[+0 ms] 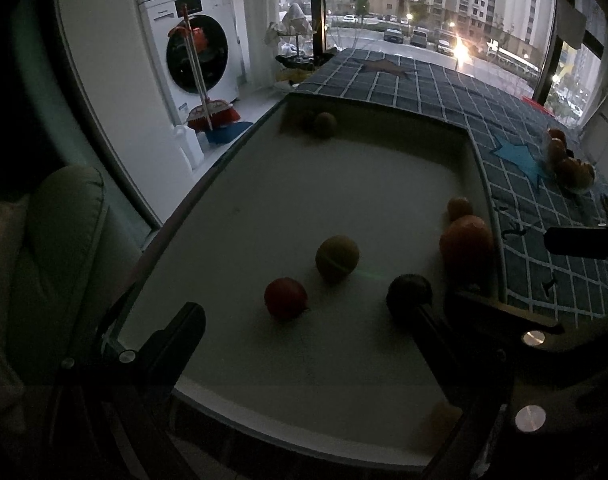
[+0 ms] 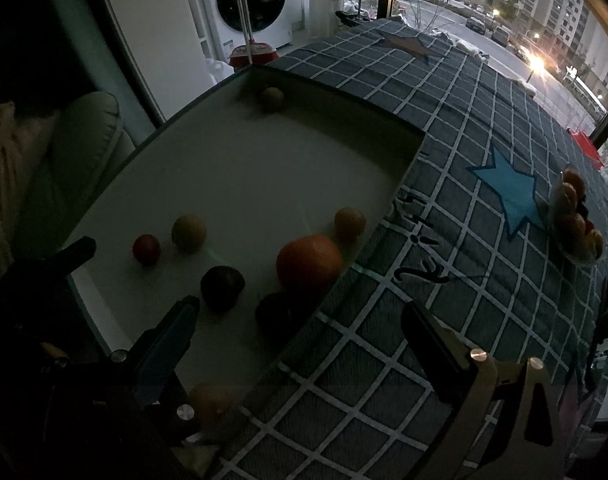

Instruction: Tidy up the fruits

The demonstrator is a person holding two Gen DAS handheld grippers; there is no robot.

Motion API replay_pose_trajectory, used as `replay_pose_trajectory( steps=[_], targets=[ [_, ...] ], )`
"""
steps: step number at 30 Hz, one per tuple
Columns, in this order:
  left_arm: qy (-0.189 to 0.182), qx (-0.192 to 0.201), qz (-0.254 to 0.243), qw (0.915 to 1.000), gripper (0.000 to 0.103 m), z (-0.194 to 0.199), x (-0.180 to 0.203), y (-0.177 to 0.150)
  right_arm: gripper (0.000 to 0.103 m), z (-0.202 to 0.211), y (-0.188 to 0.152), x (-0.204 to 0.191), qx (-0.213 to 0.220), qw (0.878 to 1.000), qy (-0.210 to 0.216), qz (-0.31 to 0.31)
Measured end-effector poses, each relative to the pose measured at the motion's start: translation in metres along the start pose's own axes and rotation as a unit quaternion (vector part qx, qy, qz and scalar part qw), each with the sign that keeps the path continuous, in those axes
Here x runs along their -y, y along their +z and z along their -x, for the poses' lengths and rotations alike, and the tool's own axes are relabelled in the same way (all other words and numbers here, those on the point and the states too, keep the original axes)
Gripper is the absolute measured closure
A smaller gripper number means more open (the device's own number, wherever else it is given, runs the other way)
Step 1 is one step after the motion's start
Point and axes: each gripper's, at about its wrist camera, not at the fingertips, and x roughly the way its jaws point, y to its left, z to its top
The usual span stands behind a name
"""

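Several fruits lie loose on the white tabletop (image 1: 304,184): a red one (image 1: 286,298), a yellow-green one (image 1: 337,258), a dark one (image 1: 409,294), a big orange (image 1: 465,242), a small orange (image 1: 459,208) and a green one (image 1: 325,124) far back. My left gripper (image 1: 307,310) is open, just short of the red fruit. My right gripper (image 2: 300,307) is open above a second dark fruit (image 2: 274,312) at the cloth's edge, near the big orange (image 2: 308,264). A pale orange fruit (image 2: 210,400) lies close under its left finger. A clear bowl (image 2: 579,216) of fruits stands on the checked cloth (image 2: 463,120).
The blue checked cloth (image 1: 423,88) with star patches covers the table's right and far side. A pale sofa cushion (image 1: 64,240) sits left of the table. A washing machine (image 1: 196,52) and a red broom (image 1: 212,114) stand beyond, with a window behind.
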Motion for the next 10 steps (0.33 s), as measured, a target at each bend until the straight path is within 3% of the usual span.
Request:
replay_pose_trajectory(
  steps=[10],
  targets=[
    [0.005, 0.010, -0.009, 0.9999, 0.000, 0.0052, 0.0066, -0.0009, 0.000, 0.0063, -0.0057, 0.0065, 0.007, 1.000, 0.003, -0.007]
  ],
)
